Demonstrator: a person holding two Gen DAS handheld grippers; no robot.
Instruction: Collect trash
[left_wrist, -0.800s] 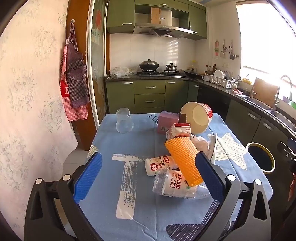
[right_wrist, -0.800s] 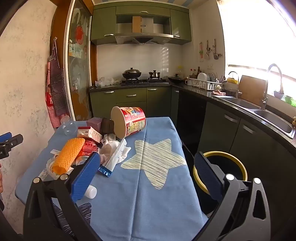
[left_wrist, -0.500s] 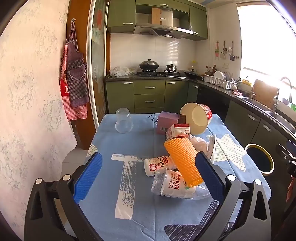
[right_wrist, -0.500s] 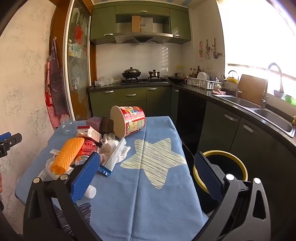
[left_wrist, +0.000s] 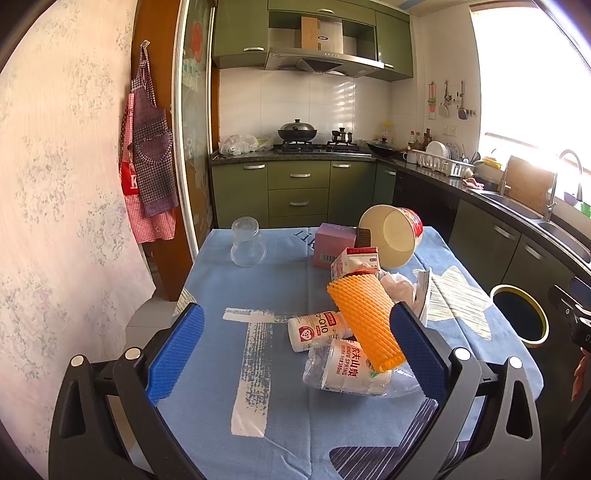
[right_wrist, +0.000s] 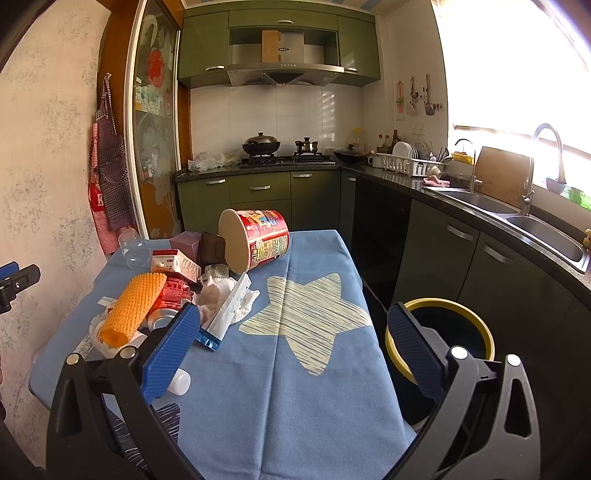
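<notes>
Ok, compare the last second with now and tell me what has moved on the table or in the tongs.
Nothing visibly changed. Both tongs, left and right, hang wide open and empty over the blue-clothed table. The orange foam net sleeve, crushed clear water bottle, tipped red noodle tub and yellow-rimmed bin lie as before.

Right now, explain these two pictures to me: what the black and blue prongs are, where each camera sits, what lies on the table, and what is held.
The prongs are two hand-held grippers, each carrying its own camera looking along its fingers. One picture comes from the left gripper, the other from the right gripper. Both are open and hold nothing. On the blue tablecloth lies trash: an orange foam net, a crushed water bottle, a tipped noodle bucket, a milk carton and tissues. A yellow-rimmed bin stands beside the table.
</notes>
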